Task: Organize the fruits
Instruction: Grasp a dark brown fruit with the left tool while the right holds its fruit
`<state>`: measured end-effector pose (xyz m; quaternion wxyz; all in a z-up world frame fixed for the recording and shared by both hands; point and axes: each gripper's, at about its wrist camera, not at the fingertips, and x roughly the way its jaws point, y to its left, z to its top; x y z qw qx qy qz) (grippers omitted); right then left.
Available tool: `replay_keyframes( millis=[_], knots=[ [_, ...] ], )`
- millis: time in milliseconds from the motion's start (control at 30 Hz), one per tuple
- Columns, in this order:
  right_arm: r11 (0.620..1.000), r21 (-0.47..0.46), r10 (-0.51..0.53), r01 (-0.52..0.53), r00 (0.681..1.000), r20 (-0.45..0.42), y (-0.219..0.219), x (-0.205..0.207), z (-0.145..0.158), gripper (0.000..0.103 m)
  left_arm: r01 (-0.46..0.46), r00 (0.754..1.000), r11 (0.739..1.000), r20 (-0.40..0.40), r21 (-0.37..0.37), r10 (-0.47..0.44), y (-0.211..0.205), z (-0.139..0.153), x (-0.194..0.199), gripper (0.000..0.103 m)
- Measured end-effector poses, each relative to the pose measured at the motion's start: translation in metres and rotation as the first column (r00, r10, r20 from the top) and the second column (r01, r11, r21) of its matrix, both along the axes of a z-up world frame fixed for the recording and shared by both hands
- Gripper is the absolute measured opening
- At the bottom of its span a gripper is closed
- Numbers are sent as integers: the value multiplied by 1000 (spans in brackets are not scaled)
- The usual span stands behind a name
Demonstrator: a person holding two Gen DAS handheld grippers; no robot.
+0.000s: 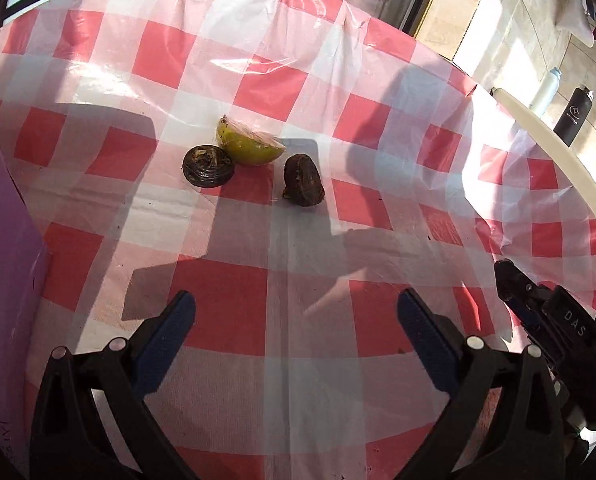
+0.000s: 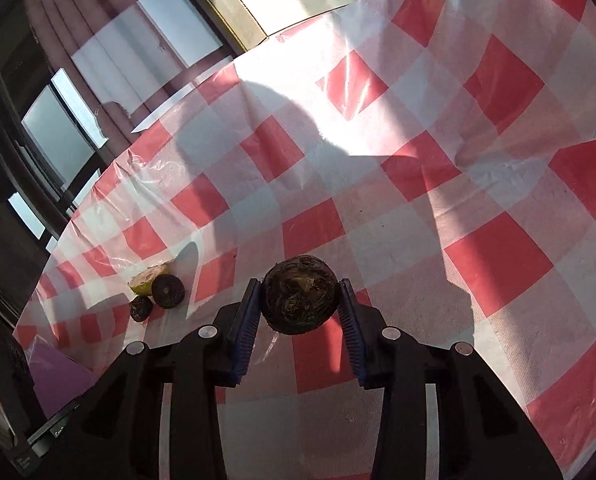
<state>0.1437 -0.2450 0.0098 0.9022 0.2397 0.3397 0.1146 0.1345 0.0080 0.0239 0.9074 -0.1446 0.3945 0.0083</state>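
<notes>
Between the ribbed blue pads of the right gripper (image 2: 300, 300), a round, dark, wrinkled fruit (image 2: 300, 295) is clamped above the glossy red-and-white checked tablecloth (image 2: 498, 256). Mid-table, 2 dark fruits (image 1: 208, 166) flank a yellow-green wedge (image 1: 250, 145); the left gripper (image 1: 297, 320) is spread wide, empty.

sunlit checked tablecloth (image 1: 266, 88), curtained windows (image 2: 58, 140)
</notes>
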Motion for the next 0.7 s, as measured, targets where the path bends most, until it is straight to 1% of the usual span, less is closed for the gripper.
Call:
replay_keyframes(
  millis=[67,133,167,267,300,333,367,400,467,500,600,700],
  knots=[
    [1000,6,2,-2,1000,-4,-2,0,-1,39,-28,999,1000,-20,4,28,-4,-2,29,99],
    [1000,7,6,-6,1000,-5,0,1,-2,39,-28,999,1000,-34,11,29,-8,-2,56,95],
    [1000,6,11,-11,1000,-6,0,1,-2,39,-35,999,999,-40,28,36,-9,-3,69,90],
    [1000,7,18,-17,1000,-14,1,3,-3,39,-62,997,994,-42,88,66,-13,-4,97,80],
    [1000,7,20,-20,1000,-16,1,4,-4,39,-55,997,993,-41,104,59,-16,-4,103,72],
    [1000,6,24,-24,1000,-18,2,4,-4,39,-47,998,991,-41,127,53,-18,-4,107,67],
    [1000,5,26,-26,999,-19,3,4,-4,39,-42,998,988,-44,151,49,-22,-4,108,51],
    [1000,6,27,-27,999,-19,2,4,-4,39,-29,998,987,-45,158,37,-24,-4,105,33],
    [1000,10,28,-28,999,-16,1,4,-4,39,29,999,993,-36,118,-25,-26,-5,90,33],
    [1000,11,28,-28,999,-15,1,4,-4,39,45,999,994,-28,102,-42,-26,-5,77,32],
    [999,12,30,-30,999,-12,1,4,-4,39,80,996,995,40,67,-83,-21,2,22,32],
    [999,9,31,-31,999,-10,2,4,-3,39,88,991,995,102,42,-92,-11,11,-40,32]
  ],
)
